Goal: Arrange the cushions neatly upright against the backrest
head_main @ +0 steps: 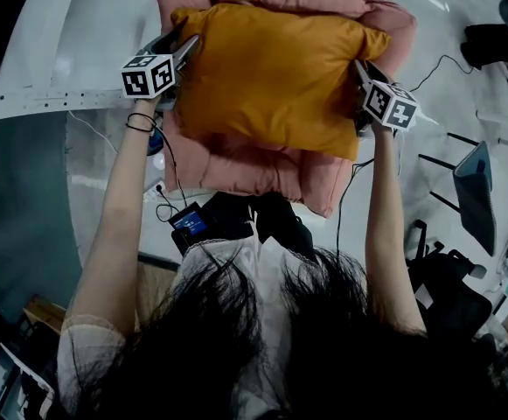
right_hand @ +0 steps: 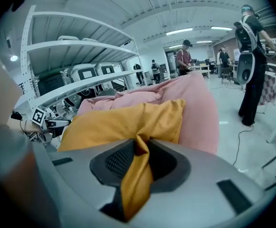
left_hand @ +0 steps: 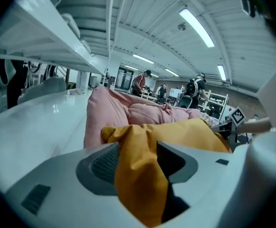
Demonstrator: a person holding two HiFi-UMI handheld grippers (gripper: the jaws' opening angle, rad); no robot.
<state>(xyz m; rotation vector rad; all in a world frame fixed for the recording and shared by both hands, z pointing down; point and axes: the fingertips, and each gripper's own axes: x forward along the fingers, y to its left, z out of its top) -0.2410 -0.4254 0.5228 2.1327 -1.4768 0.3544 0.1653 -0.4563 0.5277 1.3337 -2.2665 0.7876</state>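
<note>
While the orange cushion [head_main: 271, 77] is laid flat upon the pink cushion [head_main: 236, 163], its right edge is clamped by the right tongs [head_main: 359, 75]. Its left edge is enclosed by the left tongs [head_main: 185, 49], which are held apart without pressing.

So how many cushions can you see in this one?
2: an orange cushion on top, and a larger pink cushion under and behind it. More may be hidden beneath.
</note>
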